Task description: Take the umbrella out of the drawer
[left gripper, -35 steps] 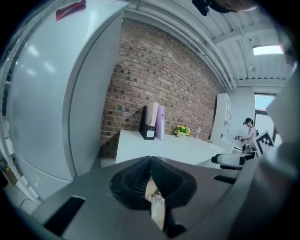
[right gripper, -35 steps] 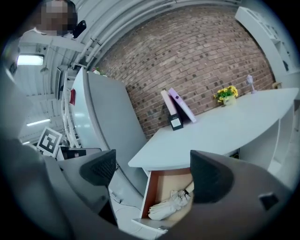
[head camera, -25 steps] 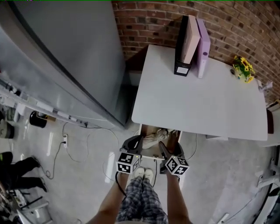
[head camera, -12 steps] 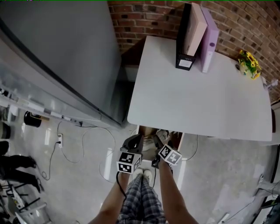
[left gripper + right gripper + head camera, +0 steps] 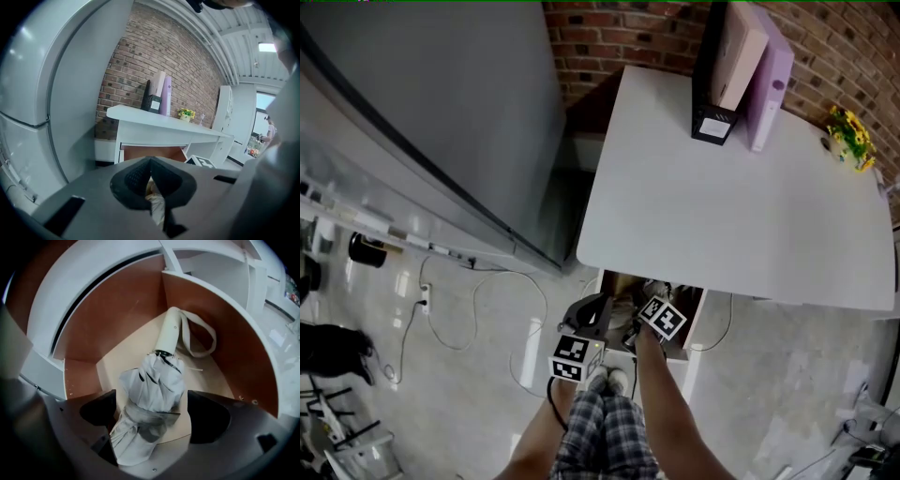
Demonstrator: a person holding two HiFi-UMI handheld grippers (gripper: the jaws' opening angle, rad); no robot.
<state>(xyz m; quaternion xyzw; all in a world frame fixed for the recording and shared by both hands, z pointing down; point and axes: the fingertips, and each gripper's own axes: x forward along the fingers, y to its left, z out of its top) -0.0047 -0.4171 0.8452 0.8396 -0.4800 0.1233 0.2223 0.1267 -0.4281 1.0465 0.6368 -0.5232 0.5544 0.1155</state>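
Observation:
The drawer [image 5: 694,314] under the white desk [image 5: 722,216] stands pulled out; its brown inside [image 5: 220,333] fills the right gripper view. In it lies a folded pale grey umbrella [image 5: 152,385] with a cream handle [image 5: 171,329] and a wrist strap [image 5: 204,336]. My right gripper [image 5: 153,413] reaches down into the drawer, open, one dark pad on each side of the umbrella's canopy. In the head view the right gripper [image 5: 649,307] sits over the drawer. My left gripper [image 5: 589,314] hangs in front of the drawer, shut, holding nothing [image 5: 151,164].
Black, pink and purple binders [image 5: 741,66] and a yellow flower pot [image 5: 848,136] stand at the desk's back. A tall grey cabinet [image 5: 441,112] rises on the left. Cables [image 5: 478,309] trail on the floor. My legs and shoes [image 5: 605,380] are just before the drawer.
The right gripper has moved forward and down into the drawer, so its jaws now straddle the umbrella. The left gripper has stayed nearly in place.

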